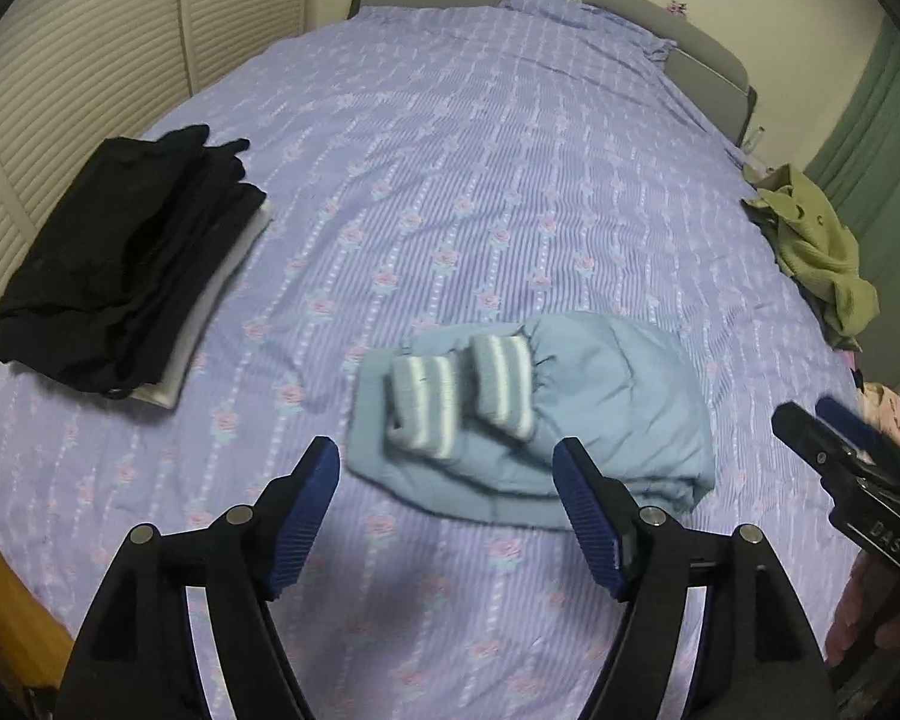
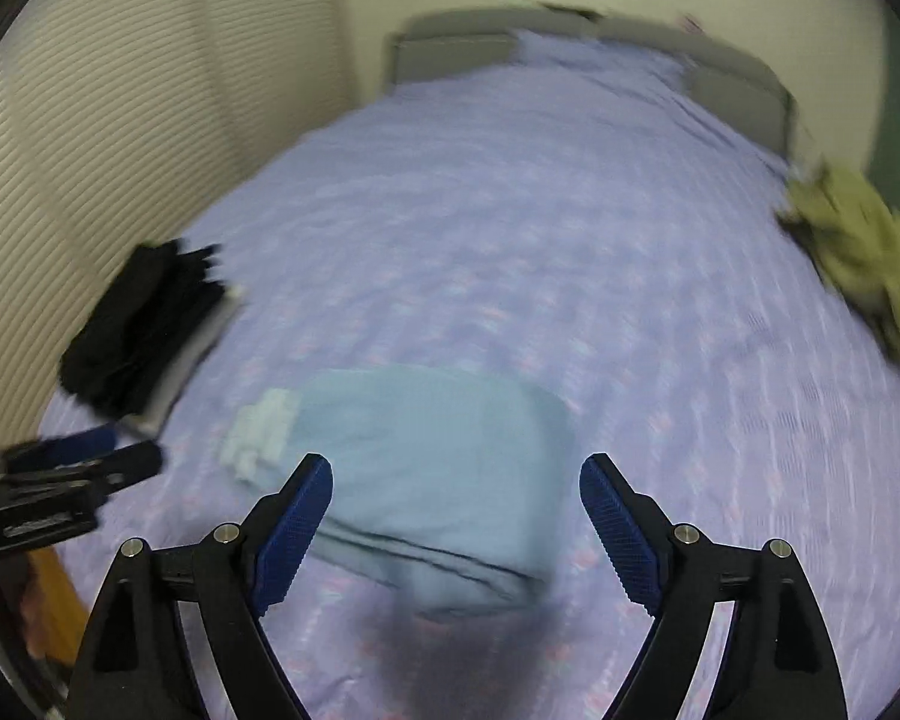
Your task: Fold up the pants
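- A light blue pair of pants [image 1: 546,420] is being shown lying folded into a compact bundle on a lilac floral bedsheet [image 1: 450,180], near the foot of the bed.
- Two striped knit cuffs [image 1: 462,396] are being seen resting on top of the bundle, toward its left end in the left wrist view.
- The left gripper [image 1: 447,468] is being held just short of the bundle's near edge, jaws spread wide apart and gripping nothing.
- The right gripper [image 2: 456,483] is being held likewise just in front of the bundle, jaws spread wide and empty; this view is blurred by motion.
- The bundle's long axis is being seen running roughly left to right across both grippers, so its near long edge is facing the tools.
- Both grippers are judged about equally near; the left one lies toward the cuff end, the right one toward the plain folded end.
- A stack of folded black clothes [image 1: 126,264] is being shown well apart to the left, and a crumpled olive green garment [image 1: 816,252] at the bed's right edge.
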`<action>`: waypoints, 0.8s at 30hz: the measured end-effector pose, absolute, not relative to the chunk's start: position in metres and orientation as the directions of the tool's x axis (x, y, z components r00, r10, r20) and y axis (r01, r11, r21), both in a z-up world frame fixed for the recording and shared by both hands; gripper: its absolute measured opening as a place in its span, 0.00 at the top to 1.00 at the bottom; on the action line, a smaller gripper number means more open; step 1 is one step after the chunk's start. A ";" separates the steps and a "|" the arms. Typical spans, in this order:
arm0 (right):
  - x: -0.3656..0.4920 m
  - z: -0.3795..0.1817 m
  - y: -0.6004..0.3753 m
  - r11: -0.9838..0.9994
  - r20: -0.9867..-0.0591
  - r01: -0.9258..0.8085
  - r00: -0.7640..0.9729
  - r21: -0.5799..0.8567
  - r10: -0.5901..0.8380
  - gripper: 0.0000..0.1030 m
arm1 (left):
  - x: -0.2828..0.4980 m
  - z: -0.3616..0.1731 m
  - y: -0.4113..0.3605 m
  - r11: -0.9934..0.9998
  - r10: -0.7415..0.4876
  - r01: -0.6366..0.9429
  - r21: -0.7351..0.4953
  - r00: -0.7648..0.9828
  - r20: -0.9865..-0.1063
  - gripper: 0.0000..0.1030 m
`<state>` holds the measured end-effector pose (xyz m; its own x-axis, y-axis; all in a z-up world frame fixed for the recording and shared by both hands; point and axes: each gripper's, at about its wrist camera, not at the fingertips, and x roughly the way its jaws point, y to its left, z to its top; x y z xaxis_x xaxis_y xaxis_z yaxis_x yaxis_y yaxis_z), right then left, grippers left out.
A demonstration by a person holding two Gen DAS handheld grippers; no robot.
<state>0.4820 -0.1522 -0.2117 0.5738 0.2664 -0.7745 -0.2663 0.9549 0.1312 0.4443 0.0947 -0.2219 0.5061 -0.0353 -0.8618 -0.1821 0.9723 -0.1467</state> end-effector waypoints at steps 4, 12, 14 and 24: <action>0.506 -0.245 -0.187 0.970 -0.806 -0.152 0.540 0.188 0.242 0.17 | 0.464 -0.234 0.076 0.968 0.003 -0.222 -0.118 0.479 -0.878 0.27; 0.548 -0.326 -0.225 0.911 -0.849 0.075 0.399 0.407 0.346 0.17 | 0.496 -0.260 0.061 0.944 0.017 -0.308 -0.123 0.415 -0.910 0.24; 0.551 -0.343 -0.224 0.892 -0.850 0.089 0.359 0.442 0.385 0.17 | 0.498 -0.267 0.065 0.935 0.012 -0.329 -0.132 0.402 -0.916 0.24; 0.545 -0.373 -0.185 0.853 -0.827 0.007 0.249 0.522 0.504 0.20 | 0.490 -0.317 0.110 0.884 -0.009 -0.442 -0.151 0.308 -0.951 0.17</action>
